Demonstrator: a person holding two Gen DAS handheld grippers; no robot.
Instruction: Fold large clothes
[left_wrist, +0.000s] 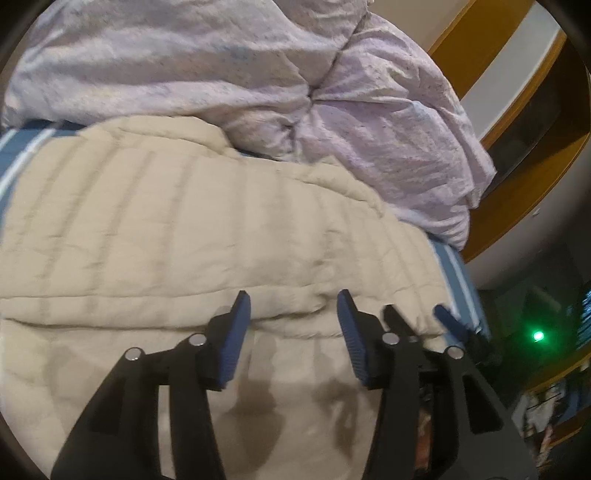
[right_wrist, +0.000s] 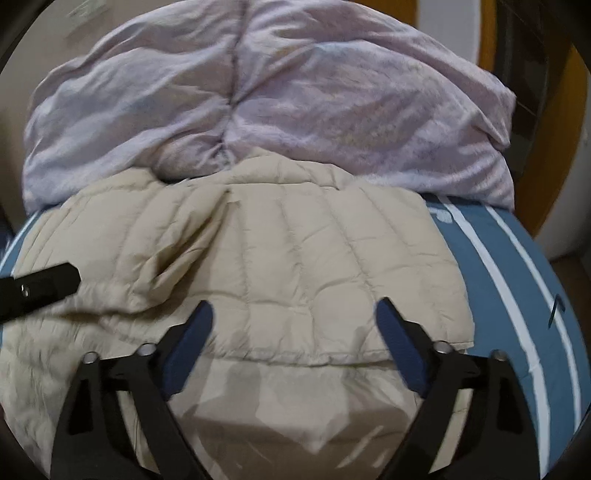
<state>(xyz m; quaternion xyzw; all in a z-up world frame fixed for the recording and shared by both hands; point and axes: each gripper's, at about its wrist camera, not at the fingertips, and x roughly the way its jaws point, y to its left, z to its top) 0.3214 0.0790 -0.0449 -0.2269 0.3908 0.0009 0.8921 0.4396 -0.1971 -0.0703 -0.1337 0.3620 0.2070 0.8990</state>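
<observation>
A beige quilted puffer jacket (left_wrist: 192, 229) lies spread on the bed, with one layer folded over another along a seam near my fingers. My left gripper (left_wrist: 293, 295) hovers just above that seam, open, with nothing between its blue pads (left_wrist: 232, 332). In the right wrist view the same jacket (right_wrist: 314, 258) fills the middle. My right gripper (right_wrist: 293, 302) stands wide open over its folded edge and holds nothing. The right gripper's fingers (left_wrist: 447, 317) show beside the left one. A black part of the left gripper (right_wrist: 40, 286) rests at the jacket's left side.
A crumpled lilac duvet (left_wrist: 258, 74) is heaped behind the jacket. The bed has a blue sheet with white stripes (right_wrist: 517, 277), bare to the right of the jacket. Yellow wooden furniture (left_wrist: 517, 184) stands beyond the bed. A green light (left_wrist: 538, 336) glows in the dark area on the right.
</observation>
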